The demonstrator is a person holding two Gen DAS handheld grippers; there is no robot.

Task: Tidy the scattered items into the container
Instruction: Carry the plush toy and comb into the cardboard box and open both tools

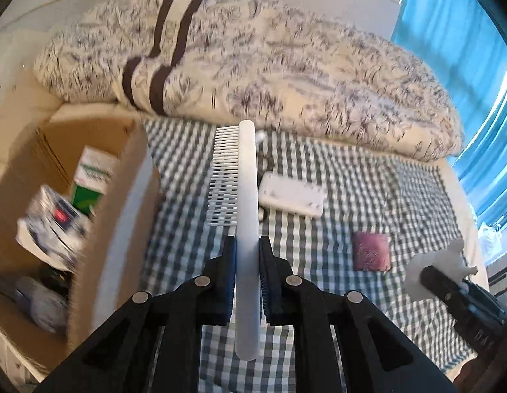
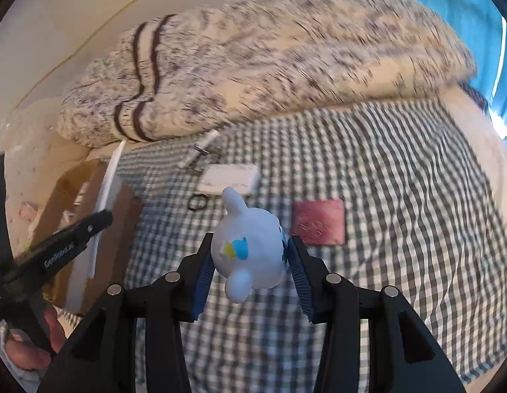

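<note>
A bed covered by a green-and-white checked sheet (image 1: 368, 203) carries everything, with a rumpled cream duvet printed with dark dandelion sprigs (image 1: 286, 65) heaped along its far side. On the sheet lie a flat white rectangular block (image 1: 291, 198), a small dark-red square pouch (image 1: 371, 251) nearer the right, a black hair tie (image 2: 198, 202) and a slim white tube (image 2: 201, 149) close to the duvet's edge. An open brown cardboard box (image 1: 99, 216) sits at the bed's left end.

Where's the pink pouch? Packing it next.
In the left wrist view, the pink pouch lies on the checked sheet, right of the comb.
</note>
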